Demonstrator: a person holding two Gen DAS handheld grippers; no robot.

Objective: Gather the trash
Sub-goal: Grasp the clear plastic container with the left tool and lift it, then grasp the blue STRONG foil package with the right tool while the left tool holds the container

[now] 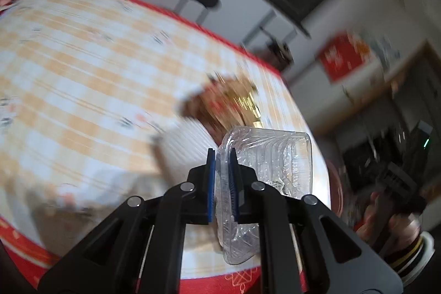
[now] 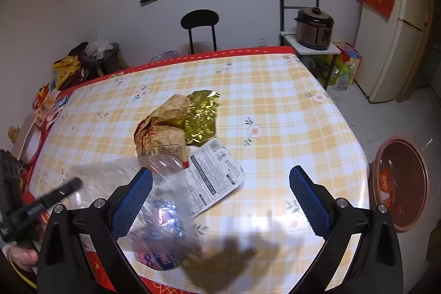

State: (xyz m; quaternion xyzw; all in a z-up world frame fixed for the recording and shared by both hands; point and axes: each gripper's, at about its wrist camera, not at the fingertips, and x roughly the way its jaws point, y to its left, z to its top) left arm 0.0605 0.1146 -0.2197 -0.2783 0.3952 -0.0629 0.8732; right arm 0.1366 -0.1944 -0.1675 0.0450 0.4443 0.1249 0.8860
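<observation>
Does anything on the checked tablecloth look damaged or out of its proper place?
Yes. A crumpled brown paper bag, a creased gold foil wrapper and a white printed package film lie in a loose heap mid-table. The left gripper has squeezed a clear plastic tray until its wall buckles.

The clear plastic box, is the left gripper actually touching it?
Touching. In the left wrist view the left gripper has both blue pads pressed on the wall of the clear plastic box, which is pinched between them.
</observation>
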